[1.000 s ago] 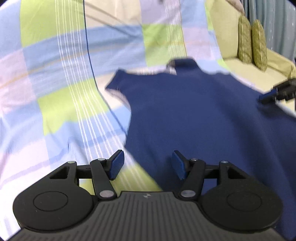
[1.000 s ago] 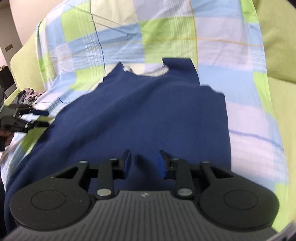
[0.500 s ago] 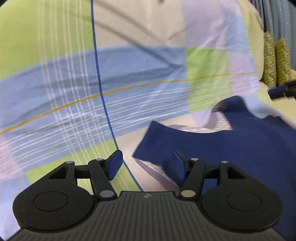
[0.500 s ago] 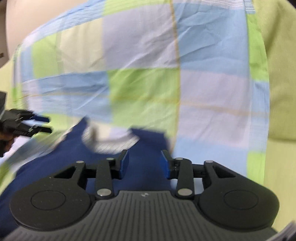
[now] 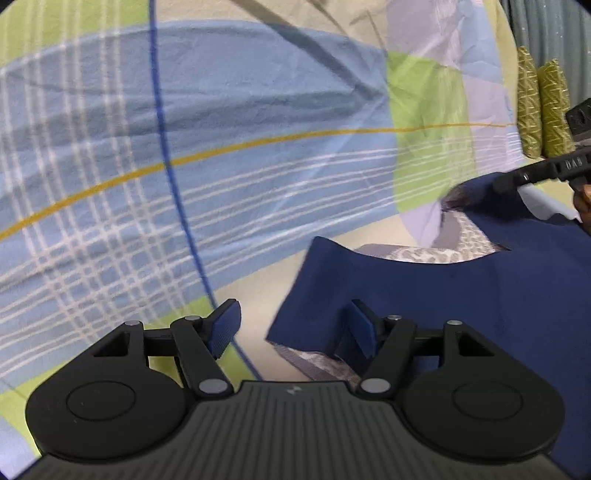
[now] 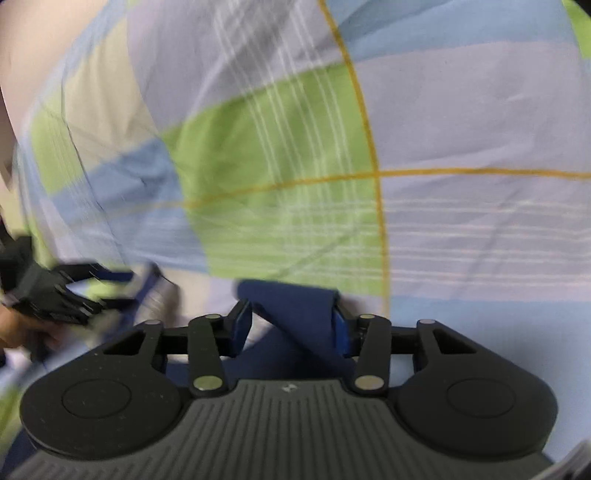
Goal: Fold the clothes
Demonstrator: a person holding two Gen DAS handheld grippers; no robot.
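Reaching both shoulder straps of the unfolded navy top (image 5: pixel 461 302), left gripper (image 5: pixel 293 328) fingers parting, empty; right gripper (image 6: pixel 291 326) fingers closing, seemingly around a strap.

That plaid sheet (image 5: pixel 229 122) pretty much fills both views: big blocks of light blue, lime green, lavender and cream, with thin white stripes in bunches, a mustard-yellow line crossing it and a dark blue line running down the left part in the left wrist view. It's wrinkled in places. Past the sheet's right edge, two olive-green patterned cushions (image 5: pixel 539 107) stand upright side by side, touching, against a grey-blue curtain (image 5: pixel 546 26). The right wrist view is blurry, same sheet, with a beige surface (image 6: pixel 33 48) at its top-left corner.
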